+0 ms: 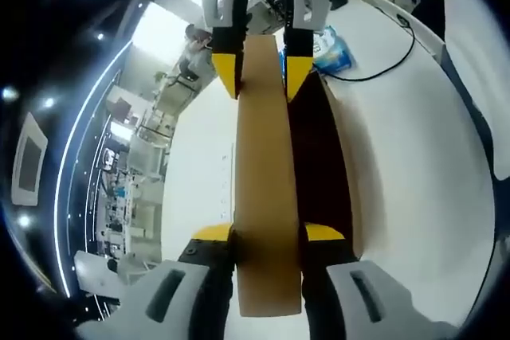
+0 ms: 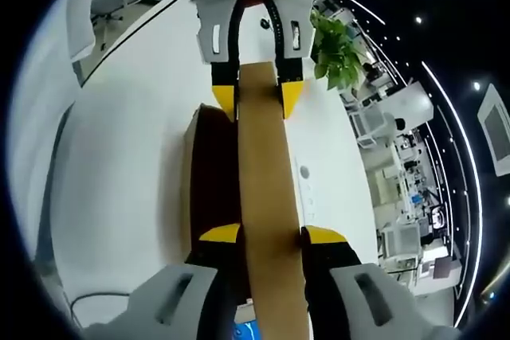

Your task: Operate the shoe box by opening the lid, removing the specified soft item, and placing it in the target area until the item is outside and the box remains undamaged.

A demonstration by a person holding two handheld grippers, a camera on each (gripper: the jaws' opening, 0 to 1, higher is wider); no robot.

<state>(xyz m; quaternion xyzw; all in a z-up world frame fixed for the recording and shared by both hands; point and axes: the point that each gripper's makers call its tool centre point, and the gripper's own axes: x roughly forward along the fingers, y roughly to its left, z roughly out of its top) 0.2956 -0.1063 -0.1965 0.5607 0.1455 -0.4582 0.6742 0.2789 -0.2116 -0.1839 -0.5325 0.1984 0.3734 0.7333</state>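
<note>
Your left claw (image 1: pixel 267 235) is pinching one end of the brown lid (image 1: pixel 263 165), right claw (image 2: pixel 271 236) clenching the other; shoe box (image 2: pixel 209 173) probably sitting open beneath, white desk (image 1: pixel 414 157) lying bare alongside.

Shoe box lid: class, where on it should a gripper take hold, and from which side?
By the long cardboard panel of the shoe box lid, standing edge-on above the dark box: a thin flat wall jaws can straddle. Come from the ends, as the left gripper and right gripper appear clamped at opposite ends.
</note>
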